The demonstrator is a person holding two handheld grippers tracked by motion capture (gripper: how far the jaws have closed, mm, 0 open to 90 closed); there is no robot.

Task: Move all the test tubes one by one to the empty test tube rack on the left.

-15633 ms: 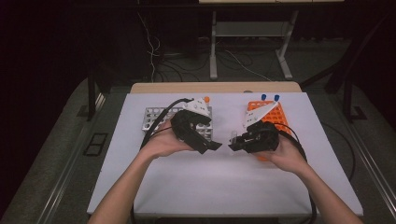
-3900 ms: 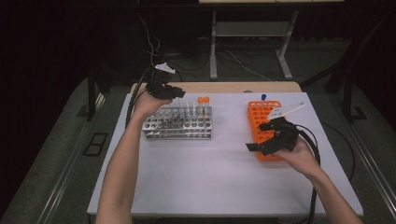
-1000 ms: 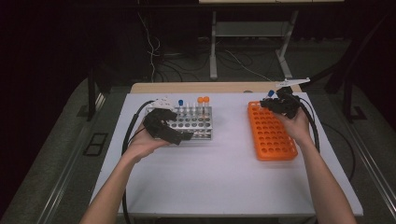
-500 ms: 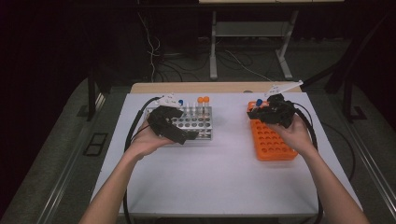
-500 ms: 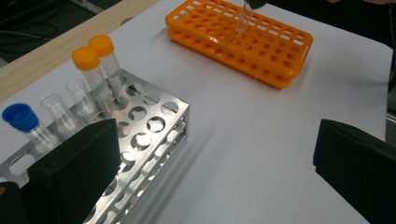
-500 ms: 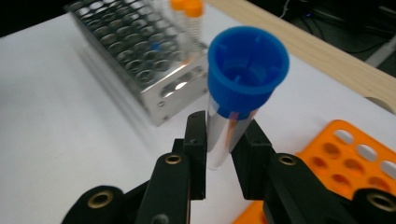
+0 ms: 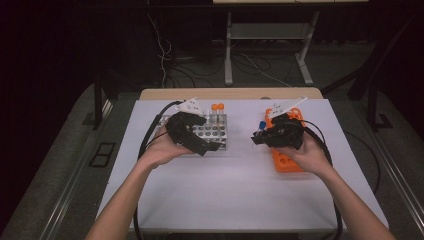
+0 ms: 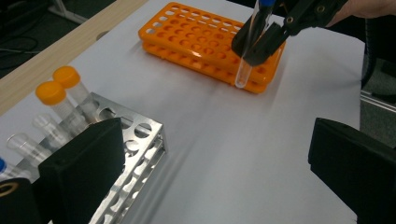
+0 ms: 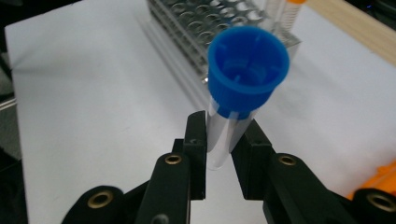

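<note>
The right tool [image 8: 261, 39] holds a clear tube [image 8: 247, 56] above the orange rack [image 8: 196, 35].

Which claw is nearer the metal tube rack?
Left. The left claw hovers over the metal tube rack at its front edge, jaws open. The right claw is off to the side by the orange rack, clamping a blue-capped tube.

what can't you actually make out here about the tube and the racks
- Tube's lower tip: right gripper view, hidden between the right gripper fingers.
- Any liquid in the blue-capped tube: left gripper view, too small and clear to tell.
- Metal rack: left gripper view, partly hidden behind the left gripper finger.
- Orange rack: high view, mostly hidden under the right hand.
</note>
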